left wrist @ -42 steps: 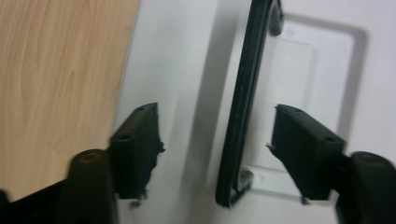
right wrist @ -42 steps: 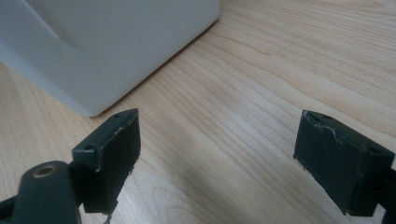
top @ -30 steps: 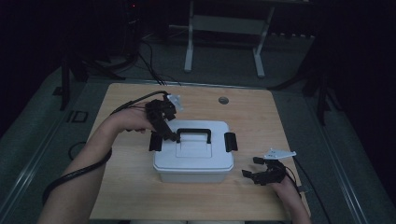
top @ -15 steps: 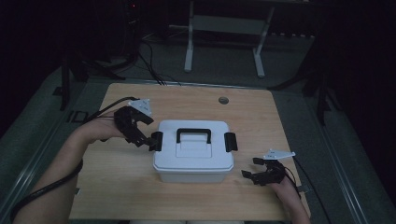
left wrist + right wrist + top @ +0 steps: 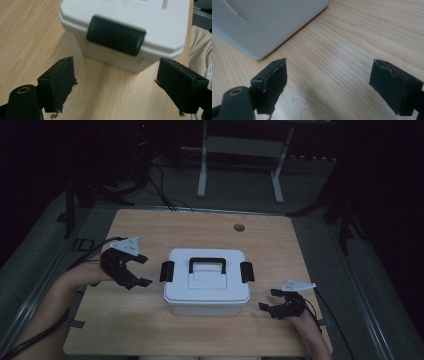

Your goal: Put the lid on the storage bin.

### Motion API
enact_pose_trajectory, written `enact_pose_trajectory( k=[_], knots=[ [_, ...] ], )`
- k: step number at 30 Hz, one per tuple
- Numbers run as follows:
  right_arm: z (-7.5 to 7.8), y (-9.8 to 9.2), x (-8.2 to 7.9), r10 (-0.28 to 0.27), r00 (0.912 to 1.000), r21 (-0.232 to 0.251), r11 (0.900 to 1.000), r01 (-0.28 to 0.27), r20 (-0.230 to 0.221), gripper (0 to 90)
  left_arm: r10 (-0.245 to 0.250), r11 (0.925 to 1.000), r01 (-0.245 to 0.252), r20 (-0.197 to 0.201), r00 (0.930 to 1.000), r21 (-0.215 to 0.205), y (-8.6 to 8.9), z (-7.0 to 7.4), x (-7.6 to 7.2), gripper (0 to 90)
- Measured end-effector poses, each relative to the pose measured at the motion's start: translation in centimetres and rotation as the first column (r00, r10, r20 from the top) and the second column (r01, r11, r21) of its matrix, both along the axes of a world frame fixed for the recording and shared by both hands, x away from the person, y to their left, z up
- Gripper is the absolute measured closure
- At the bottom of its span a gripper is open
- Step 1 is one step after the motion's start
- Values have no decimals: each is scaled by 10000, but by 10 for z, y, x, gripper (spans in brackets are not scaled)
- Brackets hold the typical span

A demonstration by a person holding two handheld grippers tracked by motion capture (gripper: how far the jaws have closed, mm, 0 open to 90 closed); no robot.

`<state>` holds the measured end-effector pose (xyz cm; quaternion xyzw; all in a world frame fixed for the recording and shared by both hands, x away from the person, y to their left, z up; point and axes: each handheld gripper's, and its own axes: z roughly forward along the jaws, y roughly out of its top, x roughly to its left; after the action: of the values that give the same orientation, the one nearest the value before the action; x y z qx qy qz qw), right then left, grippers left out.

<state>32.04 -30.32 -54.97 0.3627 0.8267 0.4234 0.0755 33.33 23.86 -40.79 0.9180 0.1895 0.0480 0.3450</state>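
Left hand-held gripper (image 5: 141, 271) and right hand-held gripper (image 5: 268, 299), jaws wide apart, nothing between them.

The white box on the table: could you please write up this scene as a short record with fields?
box: white lidded box, mid-table
handle: black handle, lying flat on the lid
latches: black latch at each end, both down
left gripper: open, empty, beside the box's left end, apart from it
right gripper: open, empty, low by the box's right front corner
surface: wooden table

Wooden table (image 5: 150, 330), round hole (image 5: 239, 227) near far edge; white stand legs (image 5: 202, 170) behind.
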Motion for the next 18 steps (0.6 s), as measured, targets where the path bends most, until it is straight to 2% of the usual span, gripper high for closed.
enact_pose_trajectory(
  k=[1, 3, 9, 12, 14, 18],
  knots=[
    [0, 0, 0, 0, 10000, 0, 10000, 0, 0, 141, 0, 10000, 0, 0, 10000, 0, 0, 0, 0, 151],
    [0, 0, 0, -12, 10000, 9, 10000, 12, 12, 141, 214, 9995, -215, -31, 9998, -230, 11, -13, -6, 151],
    [1, -1, 0, -148, 9997, 93, 9999, 146, 206, 141, 650, 9965, -659, -195, 9977, -518, 27, -44, -14, 151],
    [2, -1, -1, -186, 9993, 118, 9998, 182, 327, 141, 782, 9951, -800, -327, 9964, -576, 31, -59, -17, 151],
    [2, -1, -1, -204, 9989, 124, 9997, 199, 413, 141, 872, 9951, -880, -188, 9960, -451, 32, -68, -19, 151],
    [2, -2, -2, -326, 9979, 143, 9994, 319, 566, 141, 1189, 9884, -1197, -147, 9928, -935, 35, -83, -22, 151]
  ],
)
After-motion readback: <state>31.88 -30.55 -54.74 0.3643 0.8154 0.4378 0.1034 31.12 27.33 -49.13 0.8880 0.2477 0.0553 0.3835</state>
